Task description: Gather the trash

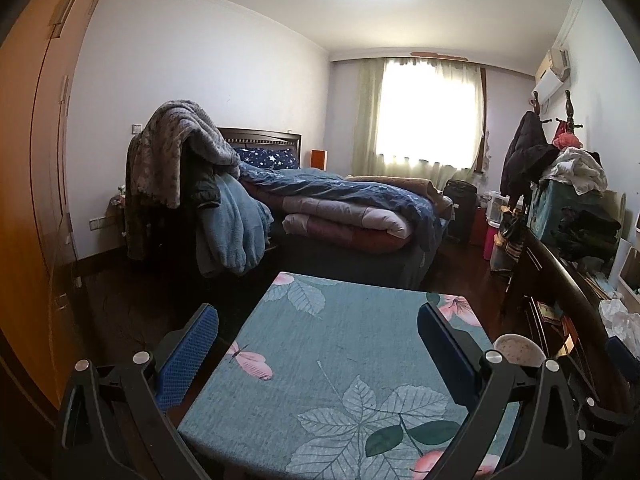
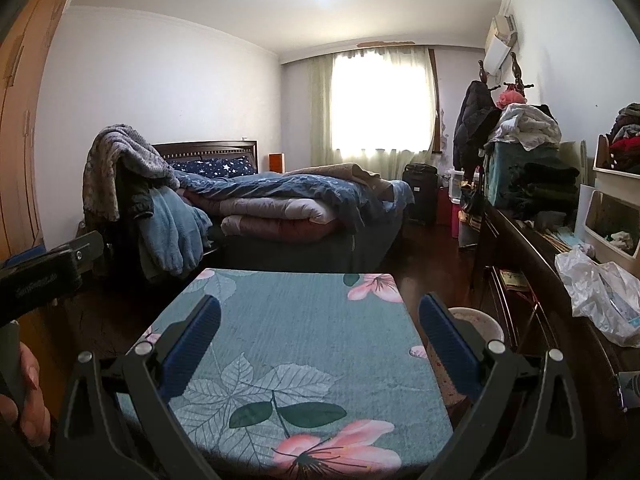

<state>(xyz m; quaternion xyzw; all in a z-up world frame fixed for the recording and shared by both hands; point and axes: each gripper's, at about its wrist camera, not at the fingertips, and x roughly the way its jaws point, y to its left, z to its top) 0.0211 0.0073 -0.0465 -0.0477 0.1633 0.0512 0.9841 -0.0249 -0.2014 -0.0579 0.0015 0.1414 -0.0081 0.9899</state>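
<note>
Both grippers idle, nothing held: left gripper point(image 1: 318, 326) and right gripper point(image 2: 320, 316) each have blue-padded fingers spread wide apart, hovering over the teal floral-print cloth-covered table point(image 2: 280, 320). Tabletop itself shows no trash. Likely pickup target is the crumpled clear-white plastic bag point(image 2: 596, 296), lying on the dark wooden dresser point(image 2: 532, 256) to the right of the table; the left view catches only its edge point(image 1: 622, 320). A round pale speckled bin or pot point(image 2: 478, 322) sits just beside the table's right edge, between table and dresser; probably the drop point, though its contents can't be seen. Judgement: the search/approach step, collection not yet started. To do it well: swing the right gripper toward the dresser, keep fingers spread, come in low over a bunched fold of the bag rather than a flat sheet, pinch a thick fold so the film doesn't slip, lift clear of the white storage bins point(image 2: 612, 216) behind it.
</note>
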